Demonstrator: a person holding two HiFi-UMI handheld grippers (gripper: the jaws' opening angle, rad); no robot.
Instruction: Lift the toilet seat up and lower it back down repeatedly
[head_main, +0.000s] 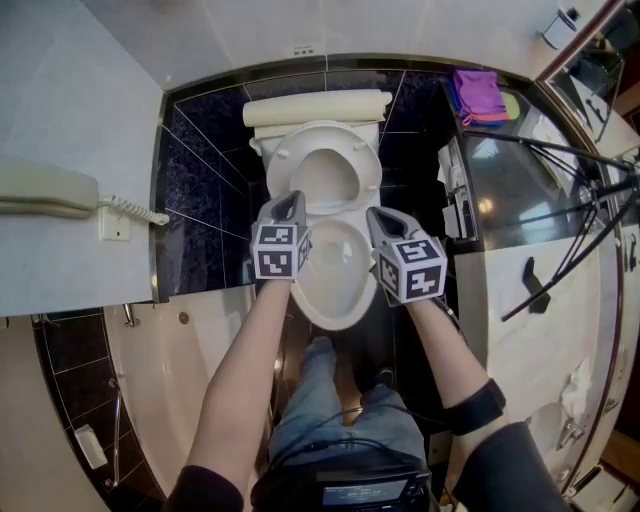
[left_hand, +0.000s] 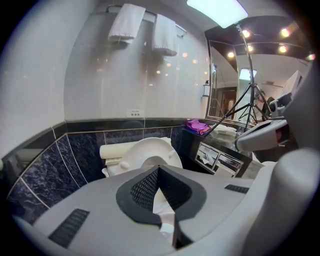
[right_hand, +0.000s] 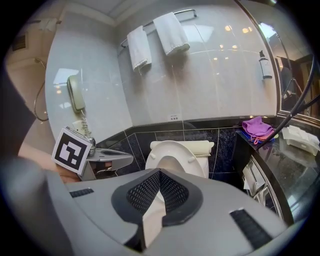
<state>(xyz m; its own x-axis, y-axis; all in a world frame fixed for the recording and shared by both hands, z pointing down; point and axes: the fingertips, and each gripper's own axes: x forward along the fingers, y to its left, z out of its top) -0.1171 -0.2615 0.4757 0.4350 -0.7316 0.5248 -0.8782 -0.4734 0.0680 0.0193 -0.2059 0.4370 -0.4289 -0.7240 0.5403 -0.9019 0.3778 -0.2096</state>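
Seat is up: toilet seat (head_main: 325, 135) leans back on the cistern (head_main: 318, 108), underside bumpers facing us, long axis running straight away from the person. Left tongs (head_main: 290, 203) and right tongs (head_main: 380, 217) both pinched together, nothing in them, over the bowl (head_main: 330, 312). Seat ring sits just ahead, both about equally near. Glossy hard white oval ring; slick, I'd guess. Next looks like pulling it down.

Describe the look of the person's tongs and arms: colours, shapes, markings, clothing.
The left tongs and right tongs are grey moulded shells with black mesh-textured pads. Each carries a white cube with black square markers. Sleeves are dark; a dark band circles the right arm.
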